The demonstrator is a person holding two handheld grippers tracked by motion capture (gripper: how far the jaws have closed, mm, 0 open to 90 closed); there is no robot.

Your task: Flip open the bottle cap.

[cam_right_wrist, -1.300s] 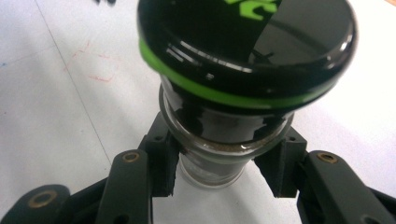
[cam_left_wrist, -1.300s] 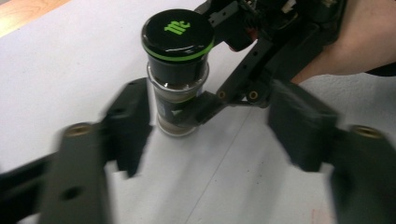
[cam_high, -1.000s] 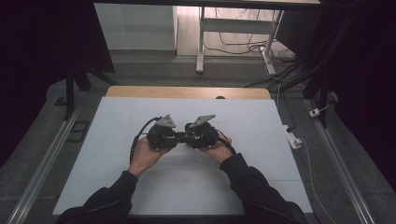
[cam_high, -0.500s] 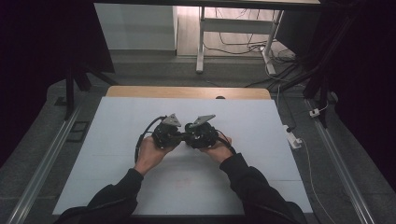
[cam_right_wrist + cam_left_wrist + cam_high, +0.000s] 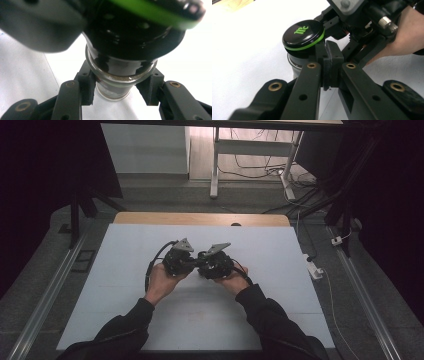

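Observation:
A small glass jar with a black lid ringed in green stands on the white table top. My right gripper is shut on the jar's glass body, one pad on each side below the lid. My left gripper is shut, its pads pressed together right beside the lid's rim; I cannot tell whether they pinch the rim. In the high view both grippers meet nose to nose at the table's middle, the left gripper and the right gripper, and they hide the jar.
A wooden strip runs along the table's far edge. Metal rails flank the table. A white power adapter and cable lie off the right edge. The other hand and the right gripper's body crowd the jar's far side.
My left gripper has edged slightly right and forward, closer against the right gripper. The right gripper has held its place.

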